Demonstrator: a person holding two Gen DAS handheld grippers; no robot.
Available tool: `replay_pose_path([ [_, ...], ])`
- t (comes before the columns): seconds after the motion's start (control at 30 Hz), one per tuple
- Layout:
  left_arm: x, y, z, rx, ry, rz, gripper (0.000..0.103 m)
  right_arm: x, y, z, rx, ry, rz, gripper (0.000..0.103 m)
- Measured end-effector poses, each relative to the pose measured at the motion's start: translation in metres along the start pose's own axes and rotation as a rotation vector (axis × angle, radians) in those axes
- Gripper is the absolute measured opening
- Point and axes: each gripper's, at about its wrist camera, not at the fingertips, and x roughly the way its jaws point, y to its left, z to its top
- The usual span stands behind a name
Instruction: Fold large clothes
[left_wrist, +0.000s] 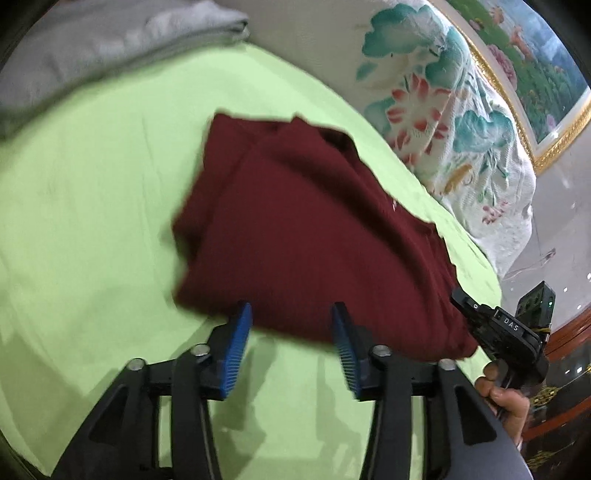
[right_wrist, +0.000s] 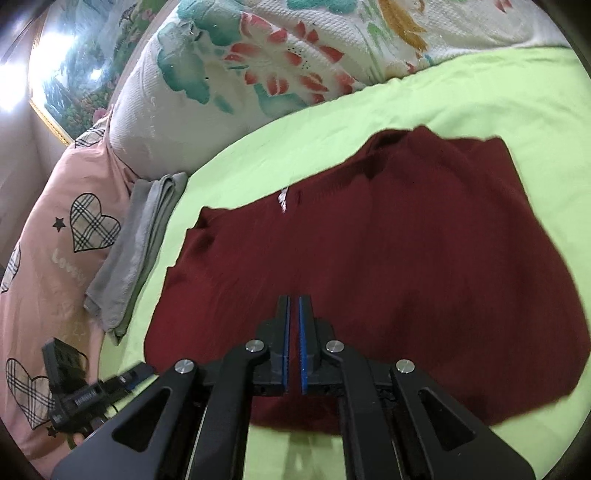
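From the left wrist, my left tongs (left_wrist: 291, 347) stand spread wide and empty at the near edge of the maroon garment (left_wrist: 306, 236), which lies folded on the green bed sheet (left_wrist: 92, 192). If I close carelessly, I may catch only one layer.

From the right wrist, my right tongs (right_wrist: 294, 343) are clenched above the cloth; I cannot tell whether they pinch it. Dragging could undo the fold.

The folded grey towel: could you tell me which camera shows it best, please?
The right wrist view: the grey towel lies whole between the green sheet and pink pillow. The left wrist view shows it blurred and cut off.
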Motion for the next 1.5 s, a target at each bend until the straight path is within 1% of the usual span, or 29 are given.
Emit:
replay_pose_path([
  [0.07, 0.005, 0.002, -0.009, -0.019, 0.012, -0.018, 0.055, 0.001, 0.001, -0.008, 0.017, 0.000, 0.016, 0.007],
  [0.13, 0.011, 0.005, -0.015, -0.050, 0.021, -0.041, 0.057, 0.001, 0.003, -0.015, 0.033, -0.004, 0.026, 0.012],
  [0.2, 0.014, 0.007, -0.016, -0.068, 0.007, -0.056, 0.059, 0.003, 0.006, -0.021, 0.037, -0.005, 0.030, 0.020],
  [0.27, 0.018, 0.008, -0.012, -0.089, -0.011, -0.066, 0.060, 0.004, 0.009, -0.026, 0.041, -0.010, 0.034, 0.021],
  [0.37, 0.026, 0.014, -0.005, -0.134, -0.017, -0.088, 0.060, 0.005, 0.012, -0.030, 0.048, -0.011, 0.045, 0.021],
  [0.47, 0.034, 0.014, 0.005, -0.145, -0.033, -0.098, 0.064, 0.007, 0.013, -0.031, 0.050, -0.013, 0.045, 0.021],
  [0.7, 0.045, 0.016, 0.030, -0.208, -0.053, -0.099, 0.064, 0.004, 0.016, -0.019, 0.021, -0.018, 0.027, 0.021],
  [0.77, 0.047, 0.017, 0.034, -0.217, -0.062, -0.093, 0.061, 0.005, 0.017, -0.011, 0.009, -0.021, 0.013, 0.021],
  [0.8, 0.048, 0.017, 0.036, -0.218, -0.065, -0.084, 0.057, 0.007, 0.019, -0.007, 0.002, -0.019, 0.010, 0.021],
  [0.83, 0.049, 0.016, 0.038, -0.217, -0.069, -0.072, 0.051, 0.012, 0.021, -0.002, -0.010, -0.012, 0.013, 0.021],
  [0.87, 0.049, 0.016, 0.039, -0.215, -0.071, -0.060, 0.047, 0.018, 0.025, 0.003, -0.026, -0.005, 0.017, 0.021],
  [0.93, 0.052, 0.016, 0.040, -0.213, -0.070, -0.039, 0.034, 0.033, 0.031, 0.010, -0.045, 0.005, 0.003, 0.020],
  [1.0, 0.053, 0.018, 0.041, -0.215, -0.074, -0.036, 0.029, 0.050, 0.033, 0.012, -0.048, 0.027, -0.002, 0.020],
  [1.03, 0.053, 0.018, 0.041, -0.213, -0.076, -0.035, 0.025, 0.059, 0.033, 0.013, -0.050, 0.036, -0.009, 0.020],
  [1.07, 0.053, 0.019, 0.041, -0.210, -0.077, -0.036, 0.022, 0.071, 0.032, 0.013, -0.053, 0.056, -0.034, 0.019],
  [1.1, 0.052, 0.017, 0.041, -0.200, -0.078, -0.037, 0.018, 0.083, 0.030, 0.011, -0.053, 0.087, -0.055, 0.017],
  [1.13, 0.051, 0.014, 0.043, -0.182, -0.081, -0.035, 0.015, 0.090, 0.027, 0.009, -0.054, 0.077, -0.064, 0.015],
  [1.2, 0.047, 0.004, 0.045, -0.136, -0.096, -0.028, 0.013, 0.092, 0.021, 0.009, -0.019, 0.068, -0.046, 0.014],
  [1.27, 0.039, -0.010, 0.048, -0.086, -0.121, -0.041, 0.012, 0.091, 0.018, 0.009, 0.003, 0.076, -0.038, 0.014],
  [1.33, 0.030, -0.030, 0.052, -0.039, -0.150, -0.079, 0.011, 0.092, 0.017, 0.008, -0.004, 0.075, -0.038, 0.014],
  [1.37, 0.025, -0.045, 0.055, -0.003, -0.162, -0.102, 0.011, 0.091, 0.016, 0.009, -0.001, 0.070, -0.058, 0.014],
  [1.4, 0.022, -0.053, 0.056, 0.021, -0.167, -0.116, 0.011, 0.091, 0.015, 0.009, 0.006, 0.071, -0.051, 0.014],
  [1.5, 0.018, -0.103, 0.061, 0.133, -0.177, -0.196, 0.011, 0.090, 0.008, 0.011, 0.048, 0.090, -0.012, 0.014],
])
